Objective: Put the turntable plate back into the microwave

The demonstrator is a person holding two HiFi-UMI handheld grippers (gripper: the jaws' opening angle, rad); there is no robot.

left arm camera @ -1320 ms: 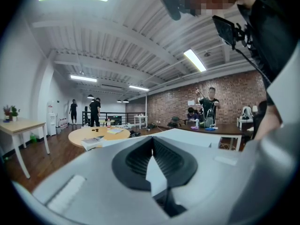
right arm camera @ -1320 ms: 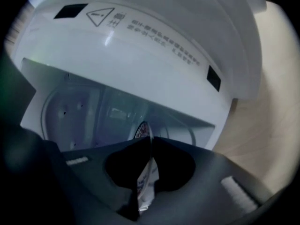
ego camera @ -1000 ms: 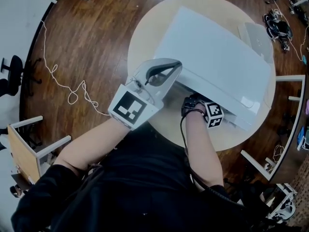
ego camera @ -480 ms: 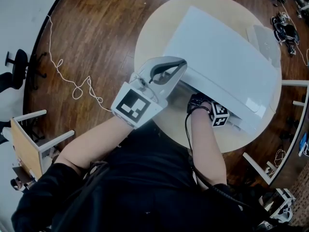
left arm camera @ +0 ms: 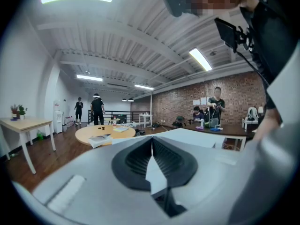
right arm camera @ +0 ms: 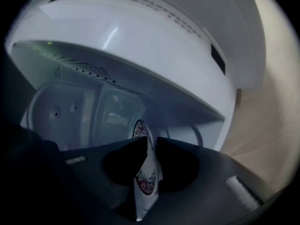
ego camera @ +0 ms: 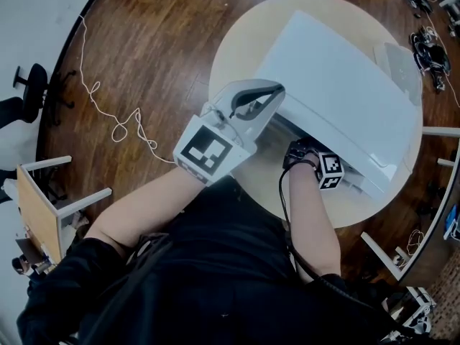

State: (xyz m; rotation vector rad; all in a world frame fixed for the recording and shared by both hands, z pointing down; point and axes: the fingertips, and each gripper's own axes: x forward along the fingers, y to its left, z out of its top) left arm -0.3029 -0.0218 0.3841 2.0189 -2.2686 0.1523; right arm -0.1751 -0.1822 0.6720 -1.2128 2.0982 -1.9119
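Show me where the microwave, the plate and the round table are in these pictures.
microwave (ego camera: 345,85), head view, middle of its white top.
plate (right arm camera: 146,179), right gripper view, on its patterned rim.
table (ego camera: 231,67), head view, bare wood left of the microwave.

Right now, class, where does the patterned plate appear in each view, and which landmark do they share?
Head view: not in it.
Left gripper view: not in it.
Right gripper view: plate lower centre, on edge before the open cavity.
Shared landmark: the white microwave: upper right in head view, beyond the jaws in left gripper view, filling the top of right gripper view.
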